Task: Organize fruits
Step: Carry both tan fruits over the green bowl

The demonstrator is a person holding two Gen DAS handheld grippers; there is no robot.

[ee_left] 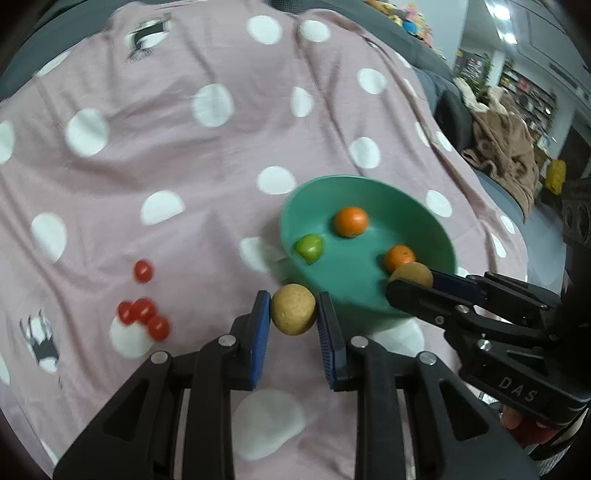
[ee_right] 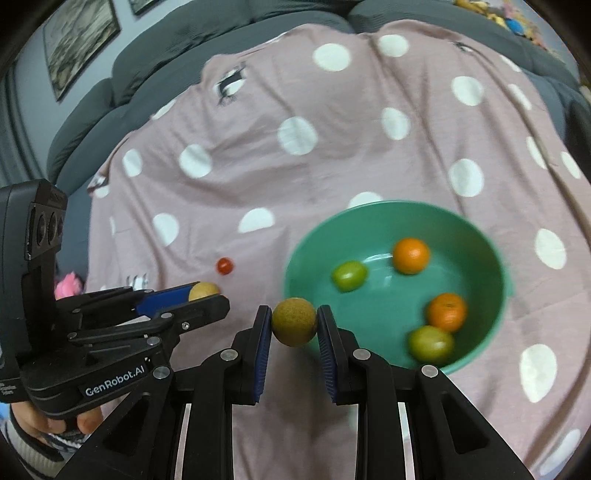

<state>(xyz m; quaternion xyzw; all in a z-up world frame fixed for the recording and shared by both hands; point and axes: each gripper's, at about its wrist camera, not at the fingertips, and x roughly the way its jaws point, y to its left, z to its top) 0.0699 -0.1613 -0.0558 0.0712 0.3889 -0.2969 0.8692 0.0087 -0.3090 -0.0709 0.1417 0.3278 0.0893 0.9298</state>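
Note:
My left gripper is shut on a round tan fruit, held just left of the teal bowl. My right gripper is shut on a second tan fruit near the bowl's left rim. Each wrist view shows the other gripper: the right gripper is at the bowl's near right edge, and the left gripper is off to the left. Inside the bowl lie two oranges and two green fruits. Several cherry tomatoes lie on the cloth to the left.
A pink cloth with white dots covers a grey sofa. A brown blanket is heaped beyond the cloth's right edge. A hand holds the left gripper's body. Framed pictures hang on the wall behind.

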